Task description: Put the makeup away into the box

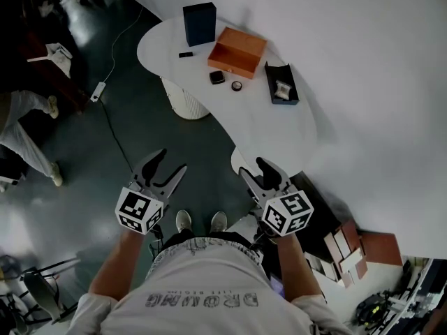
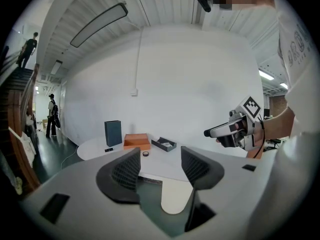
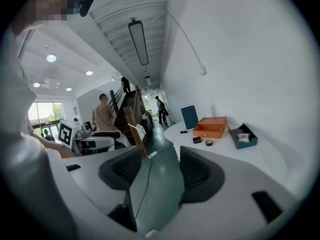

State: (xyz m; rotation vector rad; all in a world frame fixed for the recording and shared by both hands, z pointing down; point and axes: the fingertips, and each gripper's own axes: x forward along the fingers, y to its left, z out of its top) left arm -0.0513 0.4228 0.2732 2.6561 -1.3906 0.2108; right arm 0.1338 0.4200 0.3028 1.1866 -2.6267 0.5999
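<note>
An open orange box (image 1: 237, 51) stands on the white table (image 1: 230, 121), far ahead of me. In front of it lie a black square compact (image 1: 217, 77) and a small round makeup pot (image 1: 237, 86); a thin black stick (image 1: 186, 54) lies to its left. My left gripper (image 1: 171, 163) and right gripper (image 1: 253, 167) hang over the floor, short of the table, both open and empty. In the left gripper view the jaws (image 2: 160, 156) frame the distant orange box (image 2: 136, 141). From the right gripper view, that gripper (image 3: 160, 156) points left of the box (image 3: 211, 128).
A dark blue upright case (image 1: 200, 24) stands behind the orange box, and a dark blue tray (image 1: 281, 84) with a white item lies to its right. A cable with a power strip (image 1: 98, 91) runs over the dark floor. Stacked boxes (image 1: 349, 248) sit at the lower right. People stand by the stairs (image 3: 125, 109).
</note>
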